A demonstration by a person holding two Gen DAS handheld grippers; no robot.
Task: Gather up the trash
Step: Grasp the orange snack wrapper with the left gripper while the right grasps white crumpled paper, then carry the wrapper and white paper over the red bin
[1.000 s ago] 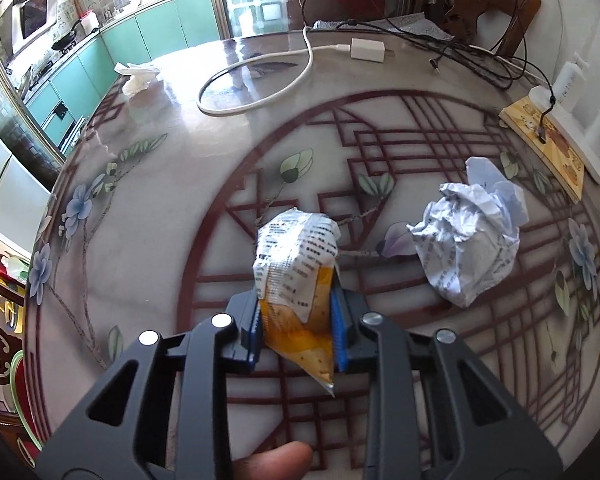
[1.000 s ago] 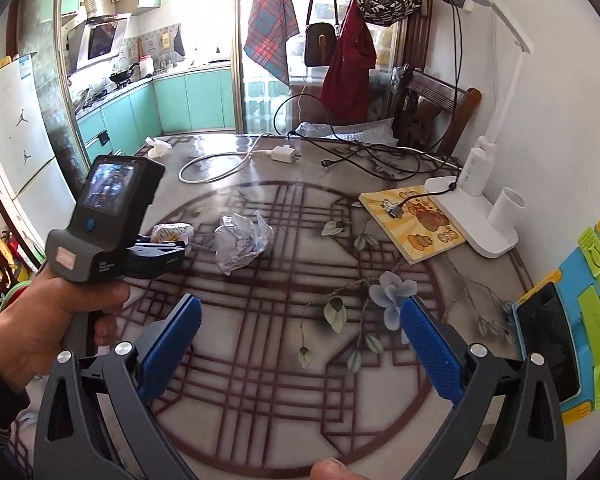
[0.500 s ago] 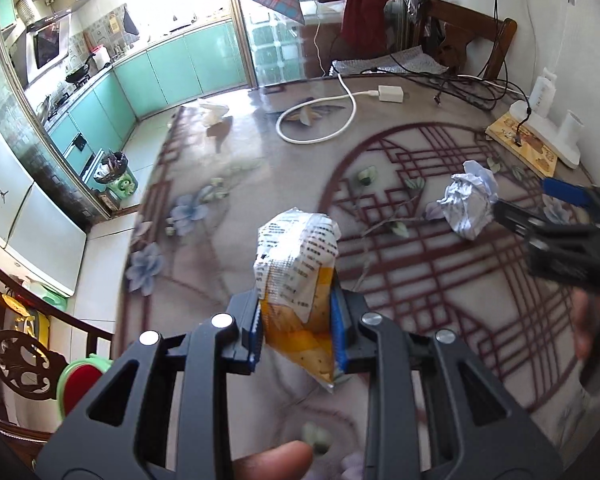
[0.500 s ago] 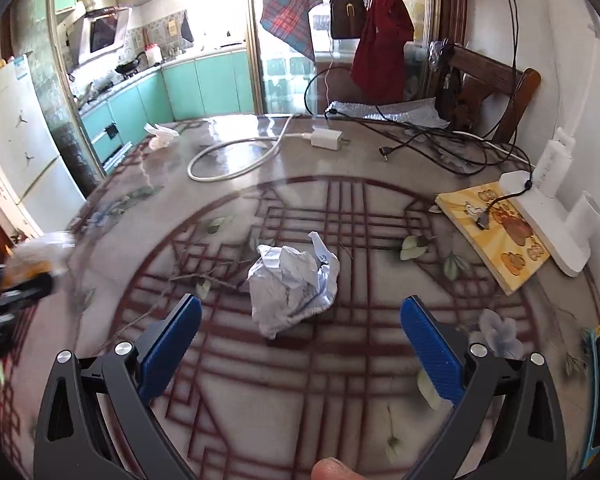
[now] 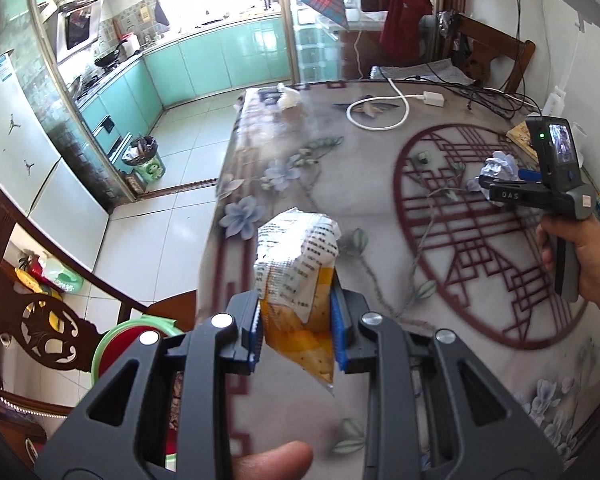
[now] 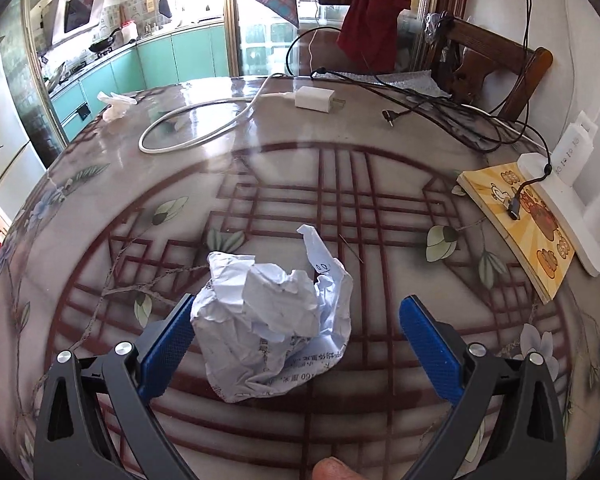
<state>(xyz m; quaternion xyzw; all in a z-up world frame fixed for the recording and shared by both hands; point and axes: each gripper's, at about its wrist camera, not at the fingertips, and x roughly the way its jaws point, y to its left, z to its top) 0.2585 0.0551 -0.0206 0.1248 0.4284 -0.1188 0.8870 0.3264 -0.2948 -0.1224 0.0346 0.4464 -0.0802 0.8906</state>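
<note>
Left claw (image 5: 296,330) clenched on snack wrapper (image 5: 298,276), right claw (image 6: 294,344) spread, jaws just narrowing around crumpled paper (image 6: 272,320) on tabletop (image 6: 380,380).

Table clutter, kitchen behind

White charger (image 6: 316,99) with looped white cable (image 6: 196,128) at far side of patterned table (image 6: 380,216); black cables (image 6: 452,116) trailing right to white lamp base (image 6: 560,184), partly over yellow book (image 6: 520,224). Wooden chair (image 6: 496,68) beyond, teal cabinets (image 5: 220,60) left
</note>
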